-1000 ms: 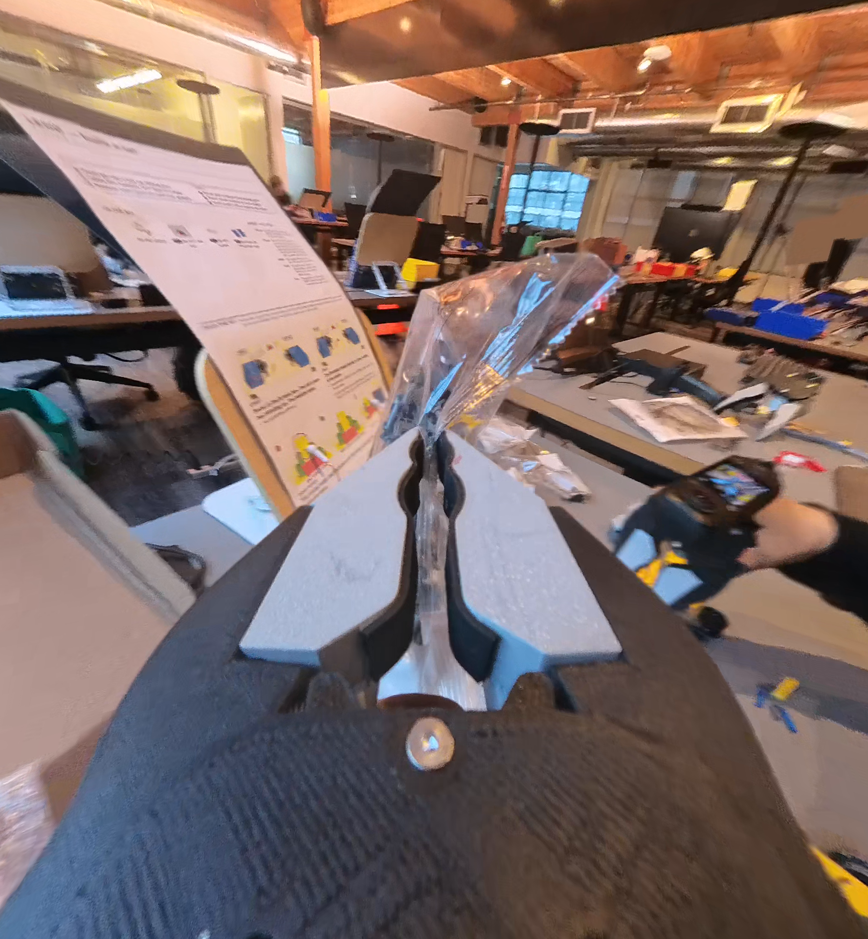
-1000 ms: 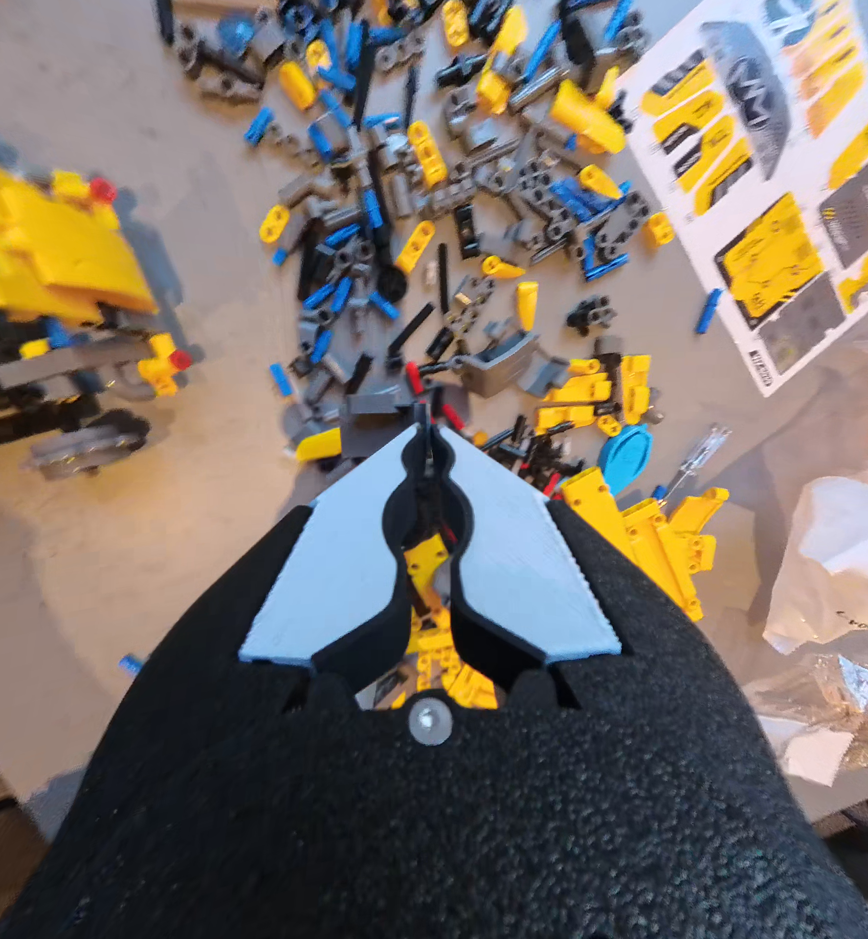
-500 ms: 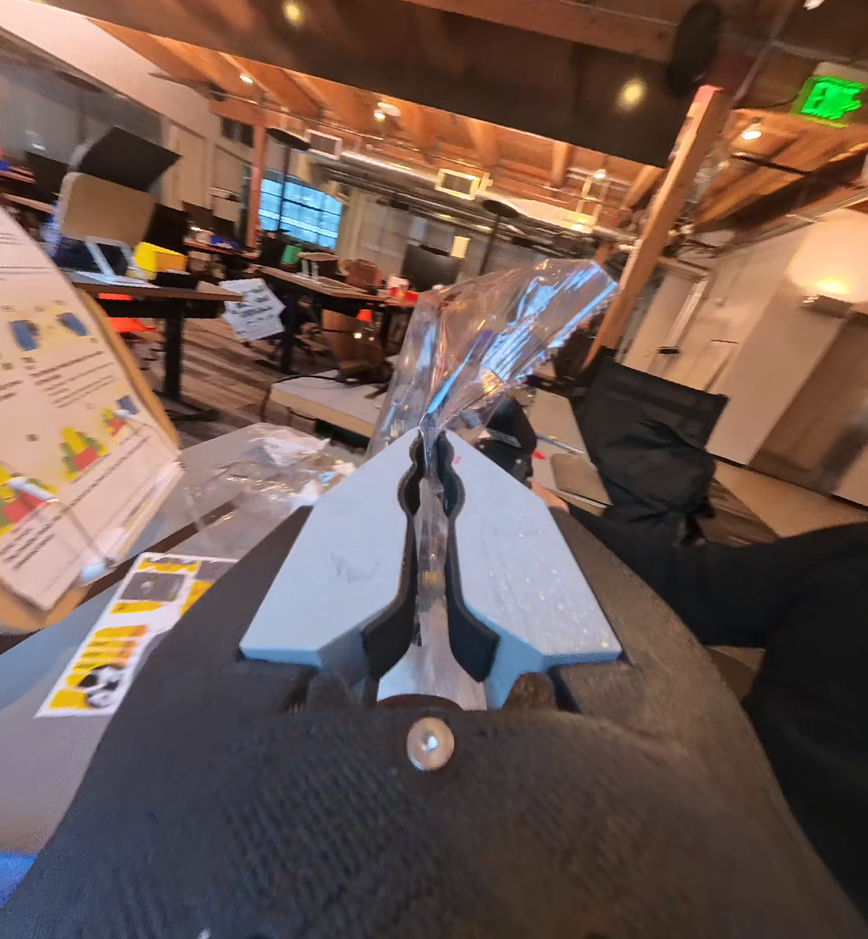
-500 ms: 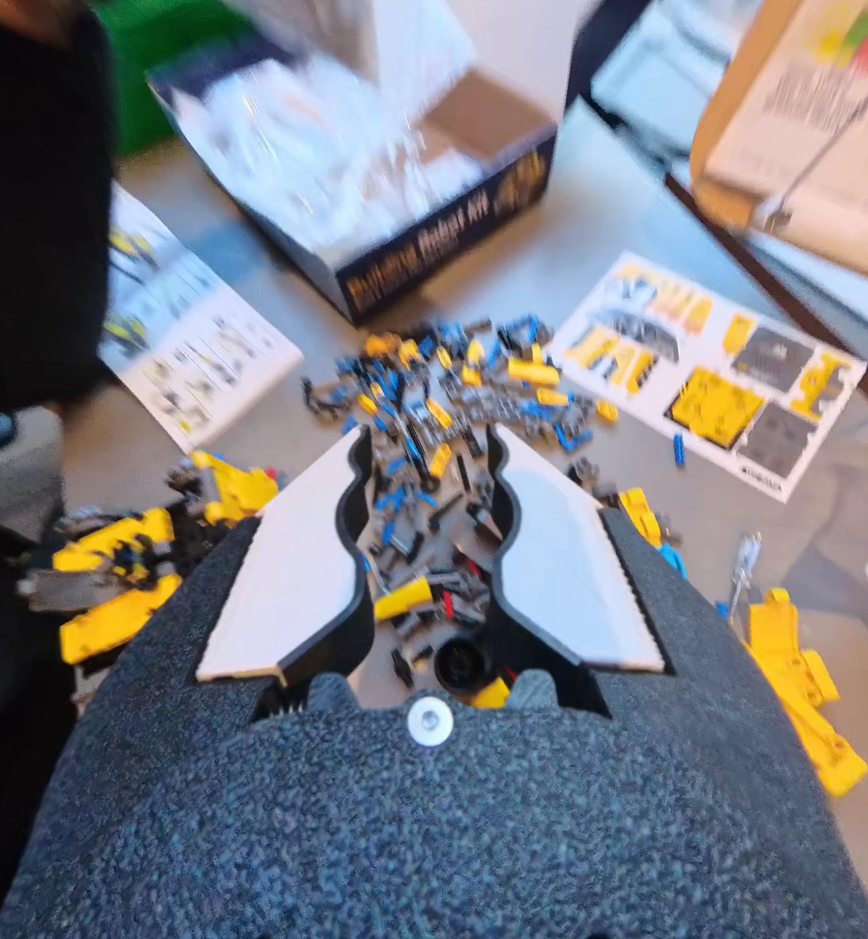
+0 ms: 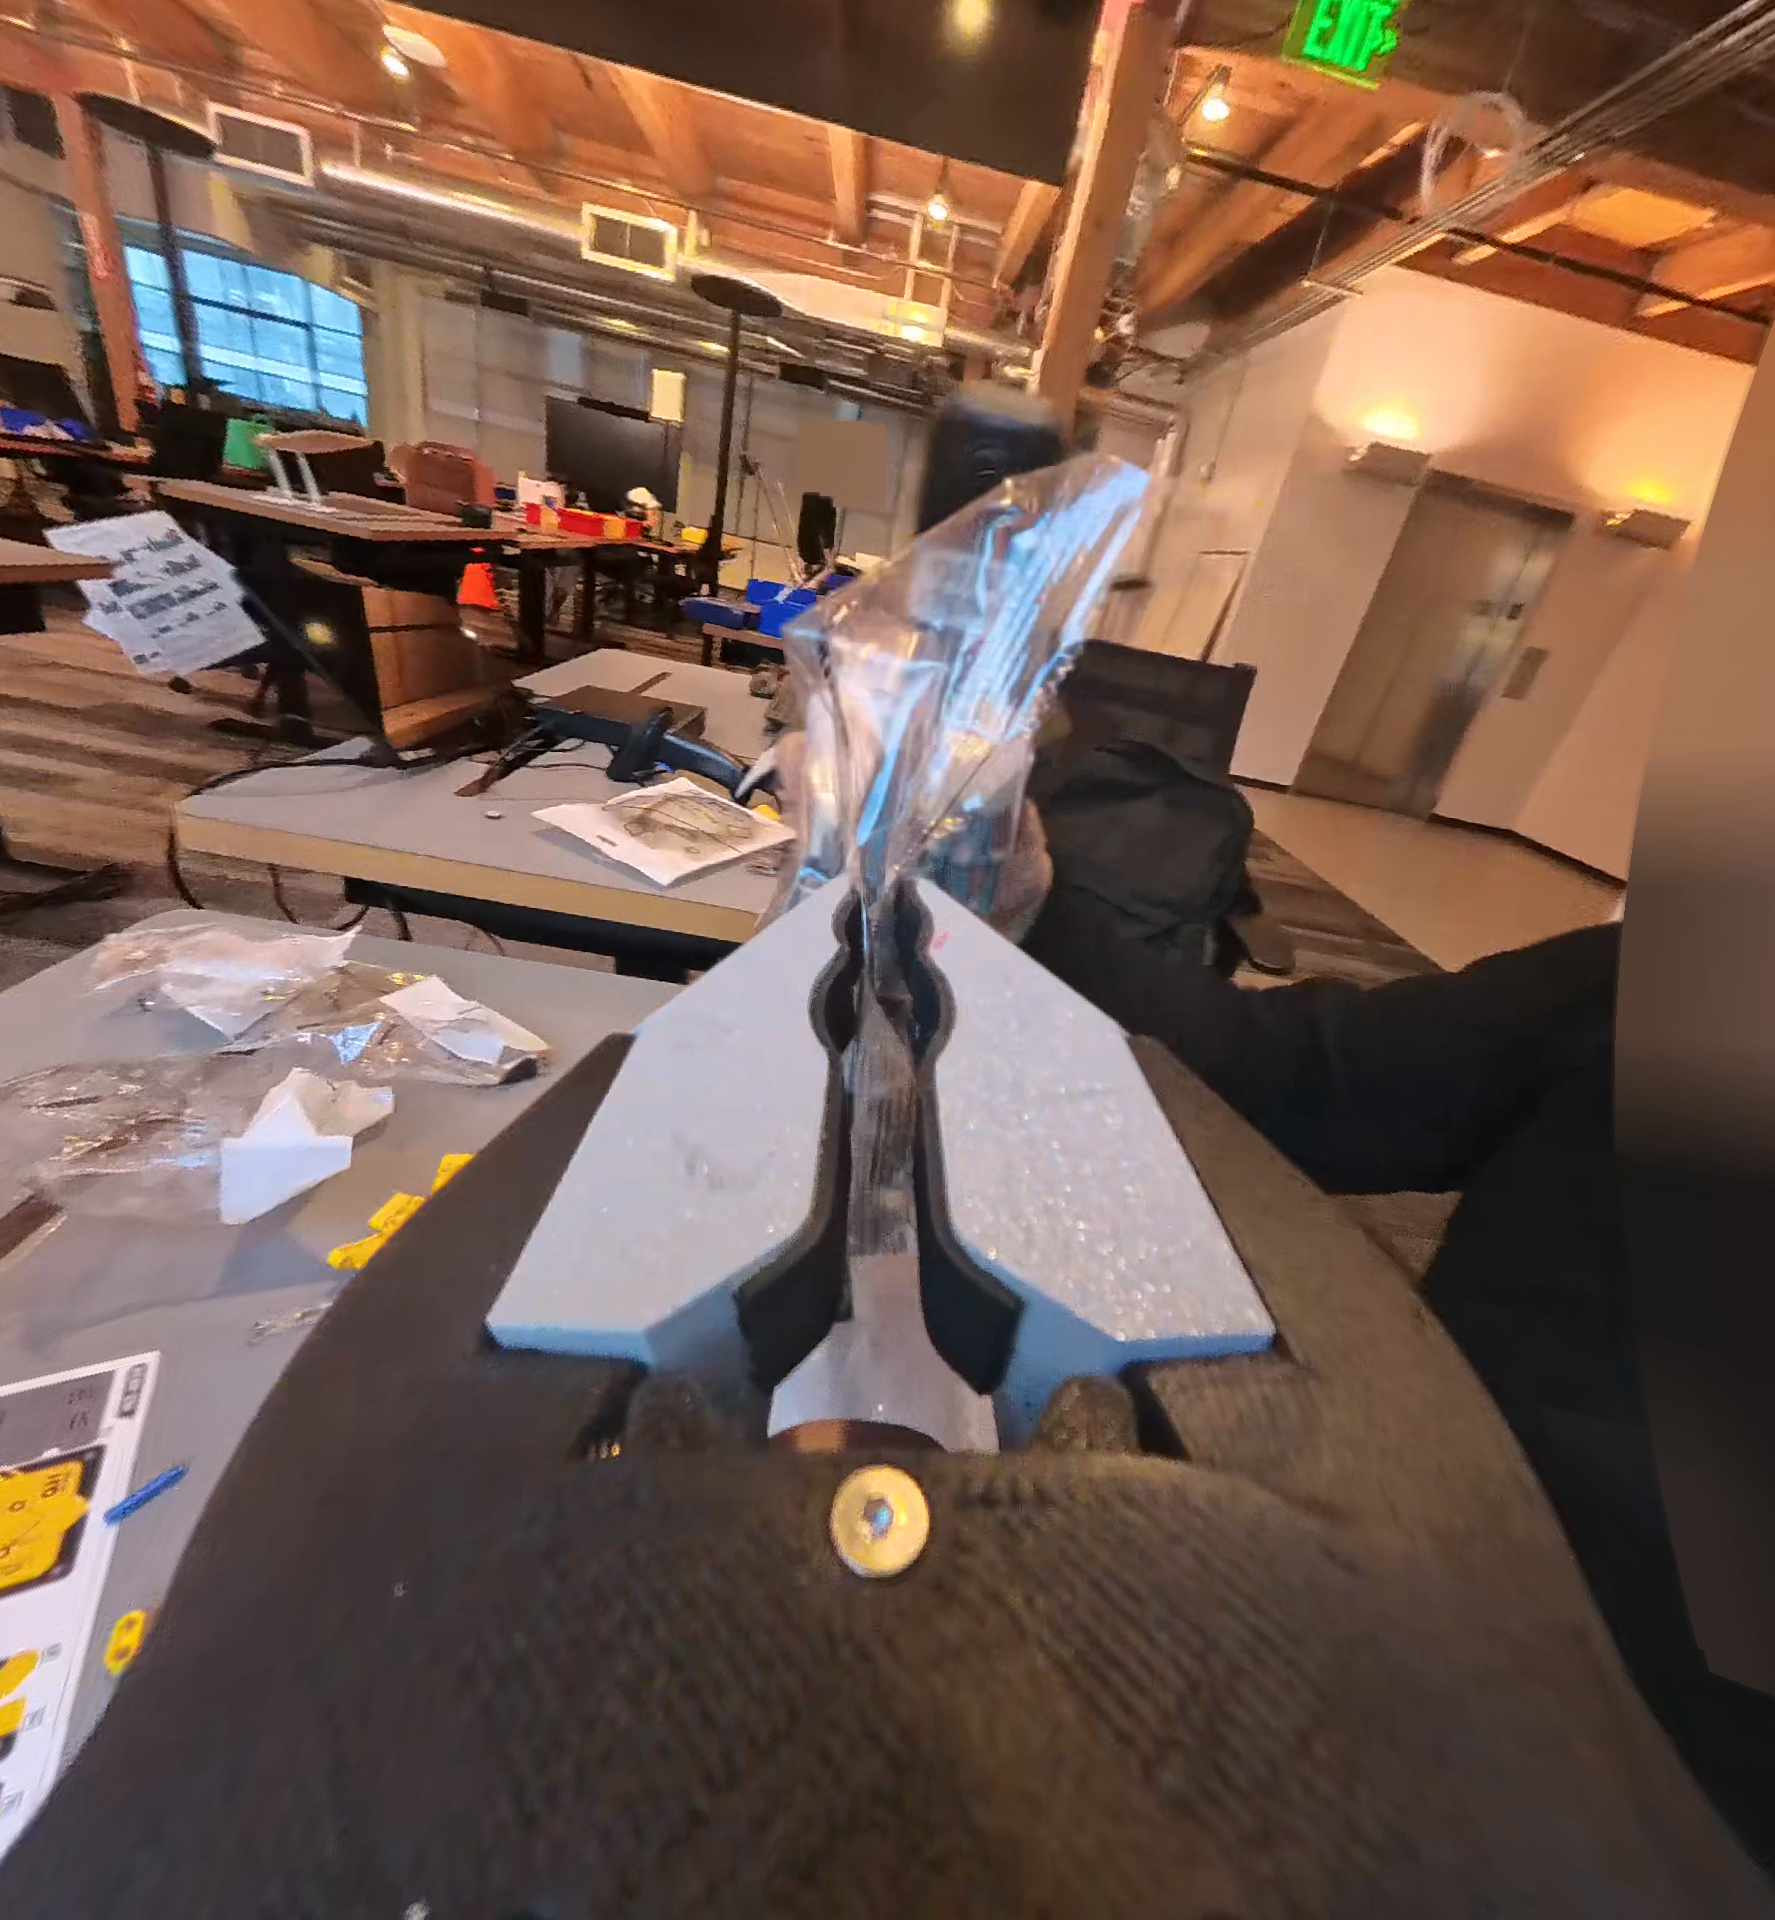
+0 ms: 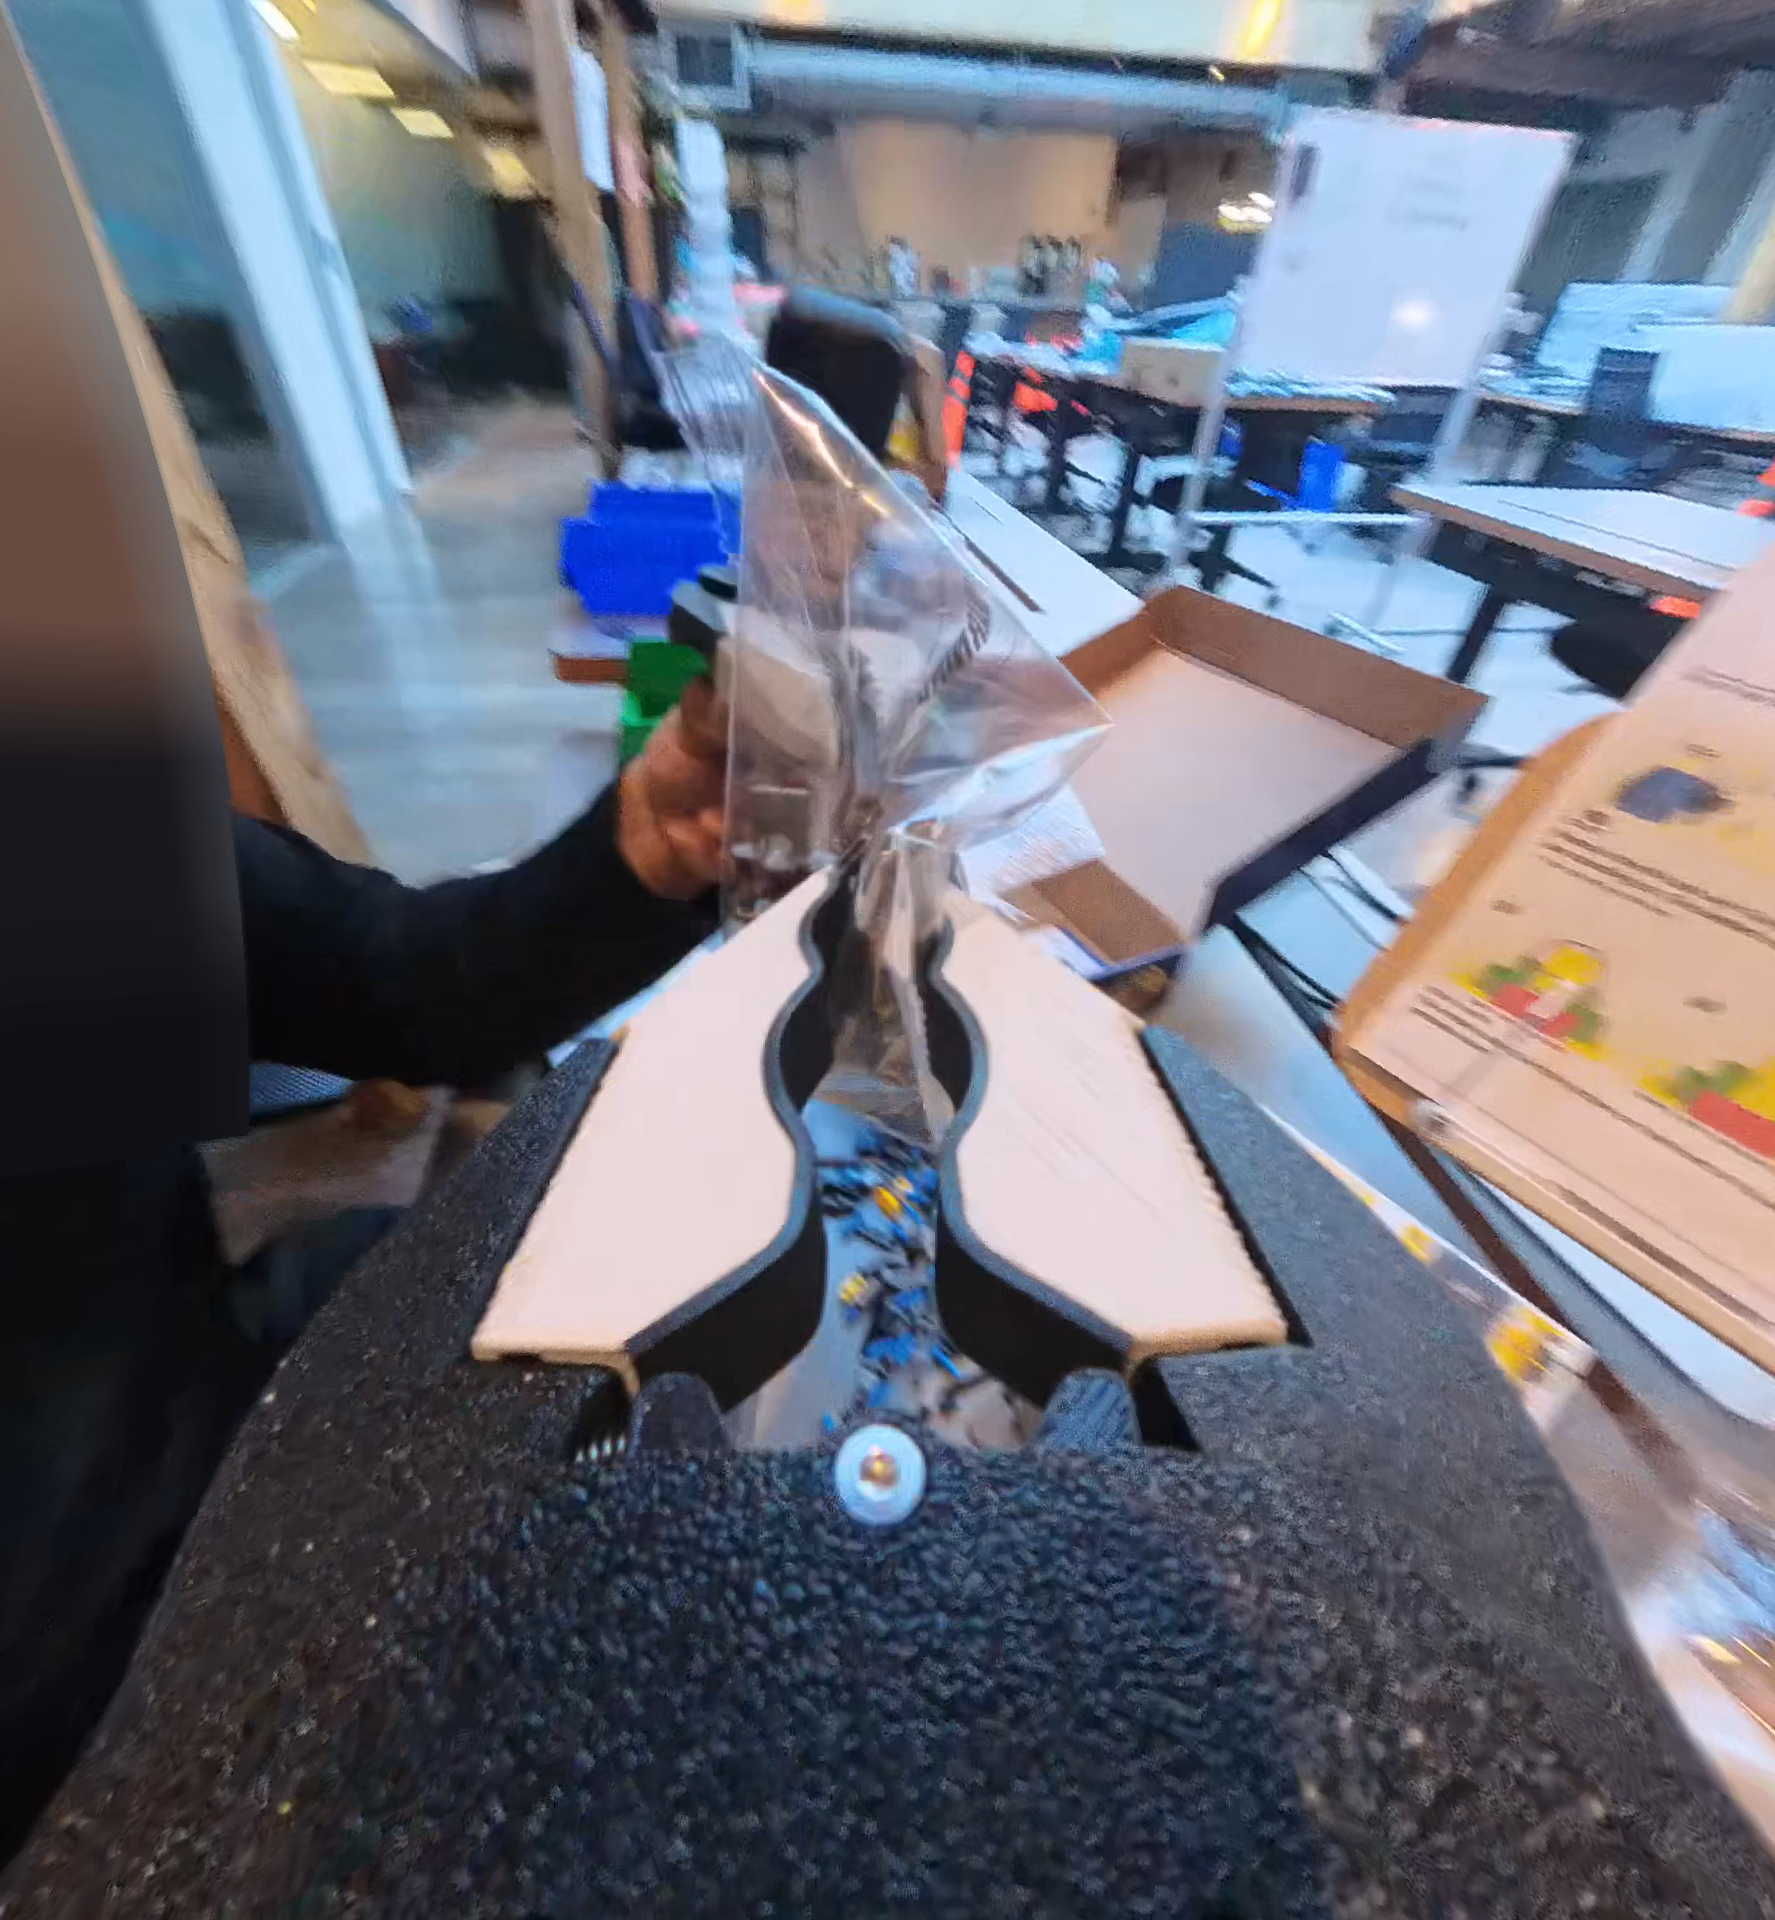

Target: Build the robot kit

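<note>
My left gripper (image 5: 878, 904) is shut on a clear plastic bag (image 5: 956, 665), which stands up out of its tips and runs down between the fingers. In the right wrist view the same bag (image 6: 862, 644) hangs in front of my right gripper (image 6: 878, 904). Its lower part lies between the jaws, which stand a narrow gap apart. The two grippers face each other with the bag between them. A hand (image 6: 670, 800) in a black sleeve holds the left gripper behind the bag. The view is blurred.
On the grey table (image 5: 187, 1278) lie crumpled empty bags (image 5: 270, 997), a white paper scrap (image 5: 285, 1143), yellow pieces (image 5: 389, 1226) and a sticker sheet (image 5: 10, 1538). An open cardboard box (image 6: 1226, 758) and a propped instruction board (image 6: 1641, 935) stand to the right. Loose blue pieces (image 6: 888, 1226) lie below. There is about 4 centimetres between the tips of the two grippers.
My right gripper opened, rose from the pile of pieces and swung up to the bag, its jaws now narrowing around it. My left gripper turned right, keeping hold of the bag.
</note>
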A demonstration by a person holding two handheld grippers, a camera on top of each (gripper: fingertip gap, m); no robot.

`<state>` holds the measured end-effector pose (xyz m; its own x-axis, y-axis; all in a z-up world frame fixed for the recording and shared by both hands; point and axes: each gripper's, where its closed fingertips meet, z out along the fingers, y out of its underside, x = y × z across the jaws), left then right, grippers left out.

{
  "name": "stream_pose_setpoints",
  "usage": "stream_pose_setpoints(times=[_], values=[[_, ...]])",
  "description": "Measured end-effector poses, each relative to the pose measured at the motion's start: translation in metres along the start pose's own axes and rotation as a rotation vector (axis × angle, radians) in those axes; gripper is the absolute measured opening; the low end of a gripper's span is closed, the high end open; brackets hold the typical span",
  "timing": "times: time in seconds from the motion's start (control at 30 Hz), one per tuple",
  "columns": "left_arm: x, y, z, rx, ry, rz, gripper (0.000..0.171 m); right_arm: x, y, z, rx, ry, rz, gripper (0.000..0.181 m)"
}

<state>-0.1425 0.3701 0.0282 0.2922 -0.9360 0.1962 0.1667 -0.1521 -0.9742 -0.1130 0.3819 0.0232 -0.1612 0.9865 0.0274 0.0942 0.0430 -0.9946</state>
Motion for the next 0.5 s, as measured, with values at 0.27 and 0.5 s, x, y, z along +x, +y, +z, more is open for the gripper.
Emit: stream_pose_setpoints(times=[0.27, 0.5], values=[[-0.015, 0.001, 0.002, -0.018, -0.137, 0.032, 0.011, 0.021, 0.007, -0.067, -0.057, 0.34, -0.045, 0.006], [-0.032, -0.007, -0.019, -0.016, -0.28, 0.06, 0.029, 0.031, 0.032, -0.16, -0.046, 0.683, -0.03, 0.007]])
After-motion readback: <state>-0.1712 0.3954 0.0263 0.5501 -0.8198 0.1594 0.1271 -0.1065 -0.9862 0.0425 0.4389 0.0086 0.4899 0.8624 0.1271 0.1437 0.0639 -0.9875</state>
